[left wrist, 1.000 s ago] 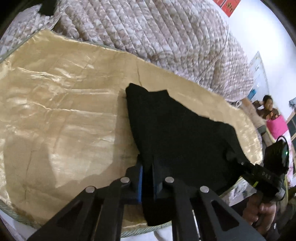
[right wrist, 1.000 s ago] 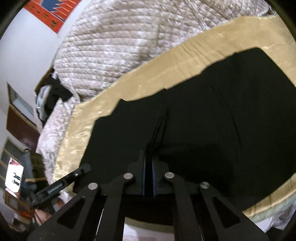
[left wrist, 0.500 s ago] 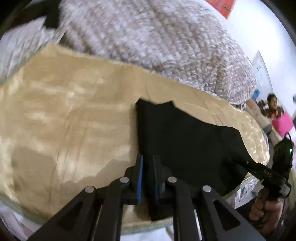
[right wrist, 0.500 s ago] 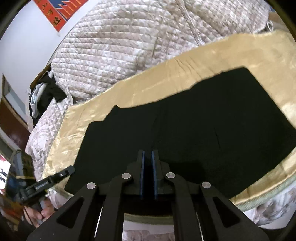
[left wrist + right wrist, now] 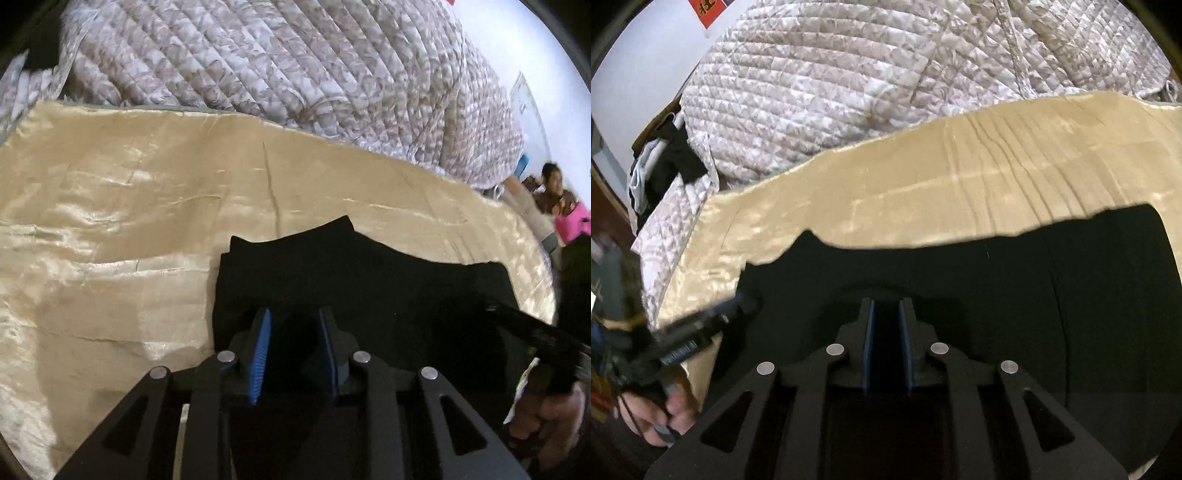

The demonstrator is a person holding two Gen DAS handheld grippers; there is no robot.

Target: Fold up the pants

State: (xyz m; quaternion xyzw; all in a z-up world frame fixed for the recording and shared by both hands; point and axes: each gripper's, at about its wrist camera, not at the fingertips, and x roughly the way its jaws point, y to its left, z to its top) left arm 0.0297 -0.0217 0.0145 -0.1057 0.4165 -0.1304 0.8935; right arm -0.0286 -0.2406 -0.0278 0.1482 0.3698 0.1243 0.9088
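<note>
Pants (image 5: 369, 288): black, flat on the gold cloth (image 5: 110, 221), just ahead of and under both claws.
Left gripper (image 5: 295, 332): fingers spread, gripping nothing.
Right gripper (image 5: 886, 325): fingers parted, gripping nothing.
Quilt (image 5: 886, 92): beyond the cloth.

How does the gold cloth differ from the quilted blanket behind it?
The gold cloth is plain, shiny and lies flat with fine creases; the quilted blanket is pale, patterned, stitched in squares and heaped high. The black pants rest on the cloth, not on the blanket. Both are soft fabric coverings.
</note>
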